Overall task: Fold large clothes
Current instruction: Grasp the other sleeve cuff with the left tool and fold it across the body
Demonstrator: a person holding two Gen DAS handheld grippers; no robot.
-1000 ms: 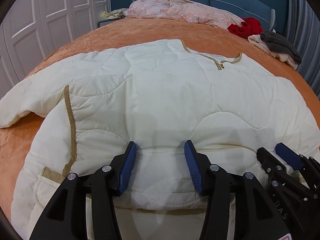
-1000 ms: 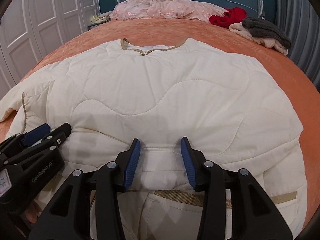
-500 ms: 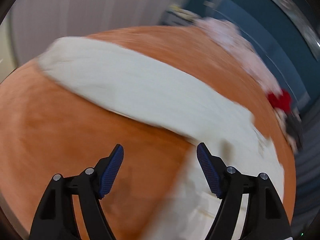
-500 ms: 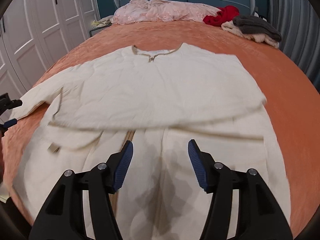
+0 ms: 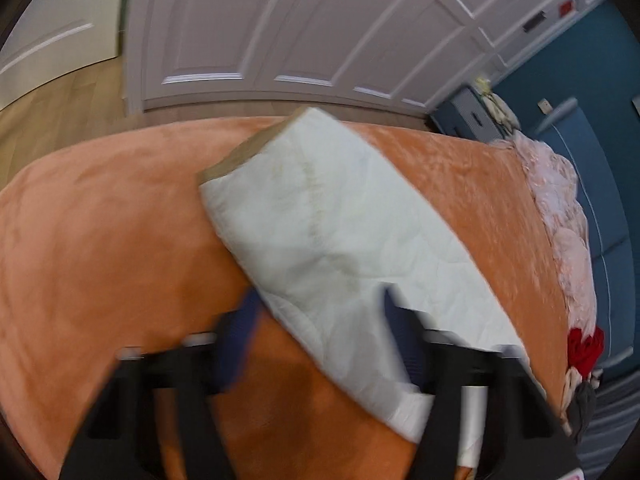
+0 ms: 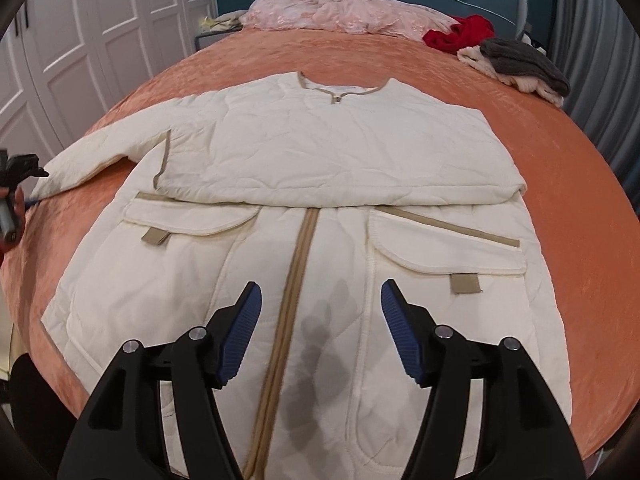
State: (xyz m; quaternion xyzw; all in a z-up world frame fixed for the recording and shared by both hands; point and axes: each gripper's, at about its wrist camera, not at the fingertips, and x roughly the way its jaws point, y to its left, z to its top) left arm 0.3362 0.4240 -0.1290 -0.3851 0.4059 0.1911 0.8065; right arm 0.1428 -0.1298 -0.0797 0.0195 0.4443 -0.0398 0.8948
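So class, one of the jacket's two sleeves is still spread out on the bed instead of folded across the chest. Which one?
The sleeve at the picture's left, stretching out over the orange bed toward the left gripper. The other sleeve lies folded across the jacket.

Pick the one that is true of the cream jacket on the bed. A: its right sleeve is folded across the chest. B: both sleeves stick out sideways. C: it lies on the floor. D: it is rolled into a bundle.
A: a sleeve lies across the jacket above the pockets; only the other sleeve sticks out.
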